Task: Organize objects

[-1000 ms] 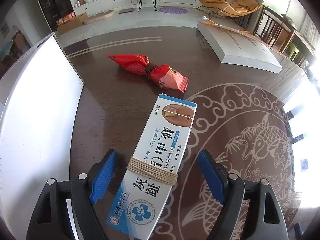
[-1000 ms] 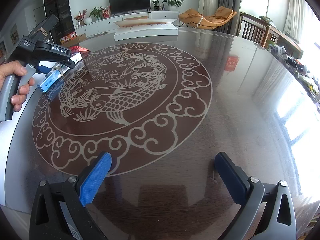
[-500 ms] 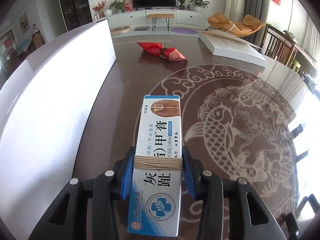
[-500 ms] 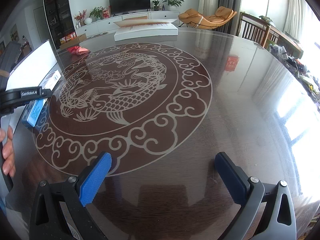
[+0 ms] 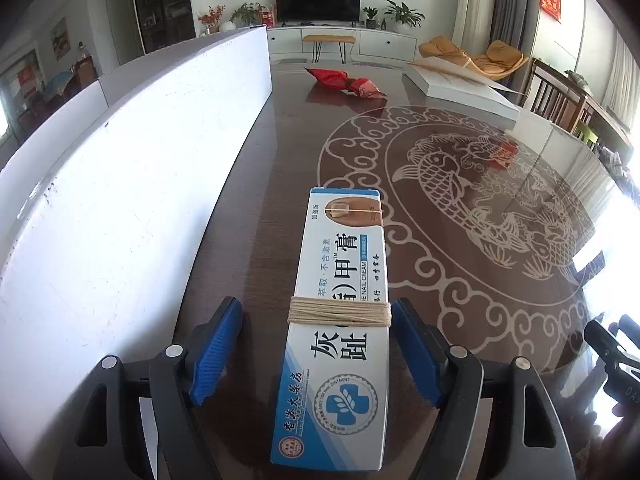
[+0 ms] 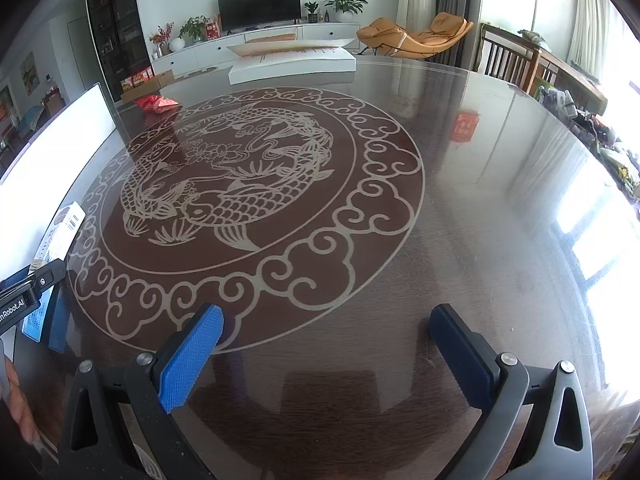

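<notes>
**Cream box lies loose between your left tongs**

Your left tongs (image 5: 318, 354) are spread apart, and the nail cream box (image 5: 340, 320) lies lengthwise between the blue pads on the dark table (image 5: 248, 240). The right pad sits just beside the box's edge at the string wrap (image 5: 339, 311); you cannot tell whether it touches. The left pad is clearly apart from it. The white panel (image 5: 132, 184) stands along the box's left side. The red packet (image 5: 346, 82) lies well beyond it.

Your right tongs (image 6: 326, 354) are released, with nothing between them. In the right view the box (image 6: 60, 236) is partly hidden behind the left tongs (image 6: 28, 286) at the frame's edge.
</notes>
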Tool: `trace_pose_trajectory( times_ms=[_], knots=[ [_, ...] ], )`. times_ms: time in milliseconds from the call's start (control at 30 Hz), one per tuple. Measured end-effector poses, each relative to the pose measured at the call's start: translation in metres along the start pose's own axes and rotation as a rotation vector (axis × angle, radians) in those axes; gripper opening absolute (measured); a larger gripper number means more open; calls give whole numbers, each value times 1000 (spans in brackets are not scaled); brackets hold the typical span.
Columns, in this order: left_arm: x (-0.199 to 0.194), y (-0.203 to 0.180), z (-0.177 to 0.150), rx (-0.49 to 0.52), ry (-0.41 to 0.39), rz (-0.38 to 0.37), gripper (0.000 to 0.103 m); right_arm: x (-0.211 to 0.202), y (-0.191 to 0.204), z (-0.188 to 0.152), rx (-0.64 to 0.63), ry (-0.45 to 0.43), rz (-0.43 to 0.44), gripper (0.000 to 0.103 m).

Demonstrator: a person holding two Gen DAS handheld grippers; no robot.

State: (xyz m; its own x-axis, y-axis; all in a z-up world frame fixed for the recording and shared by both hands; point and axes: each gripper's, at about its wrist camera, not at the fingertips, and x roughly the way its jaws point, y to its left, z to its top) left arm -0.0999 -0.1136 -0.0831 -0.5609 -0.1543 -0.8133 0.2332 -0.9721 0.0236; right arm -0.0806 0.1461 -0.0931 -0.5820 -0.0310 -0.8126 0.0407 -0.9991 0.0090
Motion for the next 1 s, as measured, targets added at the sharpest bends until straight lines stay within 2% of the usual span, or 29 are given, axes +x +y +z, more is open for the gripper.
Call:
trace_pose_trajectory(
  times_ms=[400, 1000],
  knots=[
    [2, -11, -2, 39, 15, -37, 102, 0, 0, 0, -4, 3, -6, 103],
    [3, -12, -3, 32, 1, -34, 103, 1, 1, 0, -8, 5, -11, 103]
  ],
)
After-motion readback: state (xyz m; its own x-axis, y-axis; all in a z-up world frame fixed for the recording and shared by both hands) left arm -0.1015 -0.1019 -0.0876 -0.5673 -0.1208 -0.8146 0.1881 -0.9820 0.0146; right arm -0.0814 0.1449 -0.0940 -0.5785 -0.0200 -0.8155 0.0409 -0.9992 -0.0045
